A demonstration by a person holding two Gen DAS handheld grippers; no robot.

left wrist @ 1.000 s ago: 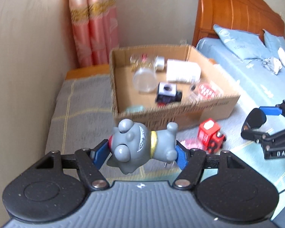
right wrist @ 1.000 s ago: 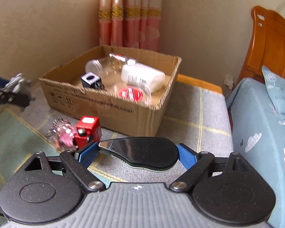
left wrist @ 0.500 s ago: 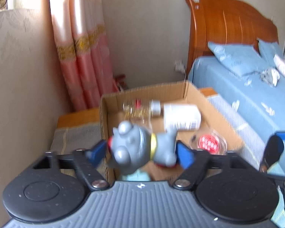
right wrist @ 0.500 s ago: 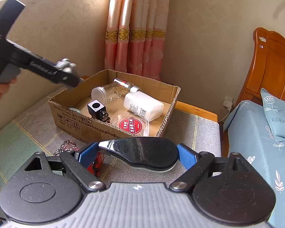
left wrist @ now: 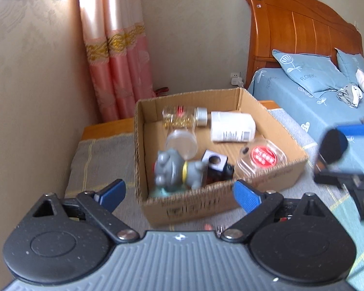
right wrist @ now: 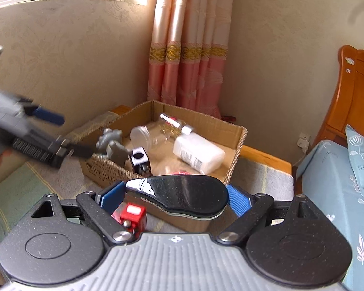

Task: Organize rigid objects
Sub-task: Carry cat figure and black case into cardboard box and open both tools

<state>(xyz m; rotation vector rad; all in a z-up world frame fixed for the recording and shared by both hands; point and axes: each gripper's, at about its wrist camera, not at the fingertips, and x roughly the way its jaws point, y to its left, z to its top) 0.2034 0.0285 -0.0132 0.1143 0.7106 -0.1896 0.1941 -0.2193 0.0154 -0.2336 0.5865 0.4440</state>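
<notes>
Released since a second ago, the grey plastic hippo figurine is seen inside the brown cardboard box, the left gripper being spread wide, while the glossy black teardrop-shaped case is kept clamped by the right gripper, seemingly for boxing next.

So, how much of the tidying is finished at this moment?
Mostly done. The cardboard box holds bottles, a jar and a black cube; the grey toy figure is at the box's near edge, apparently just released by the open left tongs. In hand: the right tongs grip a black oval object. Left: that, plus the red toy outside the box.
</notes>
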